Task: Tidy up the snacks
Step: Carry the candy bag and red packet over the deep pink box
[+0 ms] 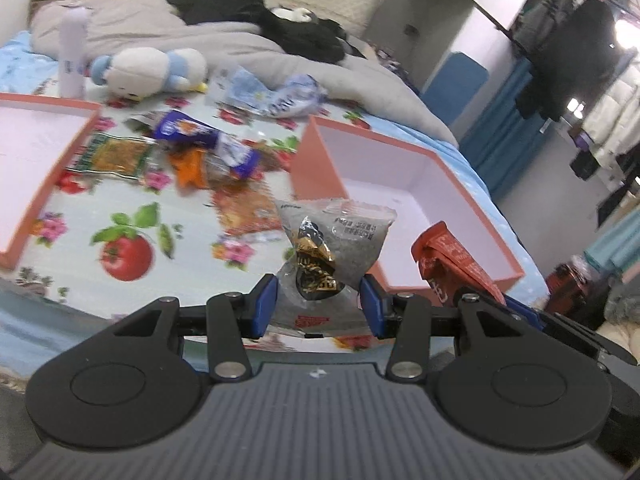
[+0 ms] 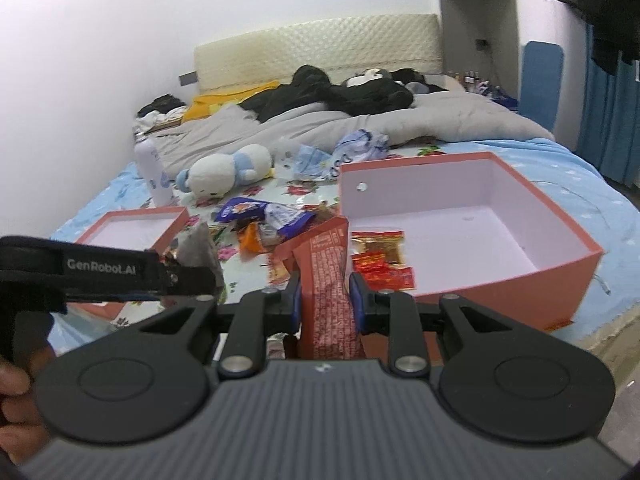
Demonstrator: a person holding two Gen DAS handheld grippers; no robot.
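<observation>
My left gripper (image 1: 319, 304) is shut on a grey clear snack packet (image 1: 336, 240) with a black-gold piece inside, held above the bed near the salmon box (image 1: 316, 152). My right gripper (image 2: 325, 298) is shut on a red-orange snack packet (image 2: 326, 272), held upright at the box's (image 2: 520, 280) near left corner; the packet also shows in the left wrist view (image 1: 448, 256). Two red snack packets (image 2: 380, 256) lie inside the box. A pile of loose snacks (image 1: 192, 148) lies on the flowered sheet between the box and its lid (image 1: 40, 184).
A plush toy (image 1: 148, 70), a white bottle (image 1: 72, 56) and crumpled blue wrappers (image 1: 280, 96) lie behind the snacks. A grey duvet (image 2: 360, 128) and dark clothes cover the far bed. The bed's right edge drops to the floor beside blue curtains (image 2: 608, 120).
</observation>
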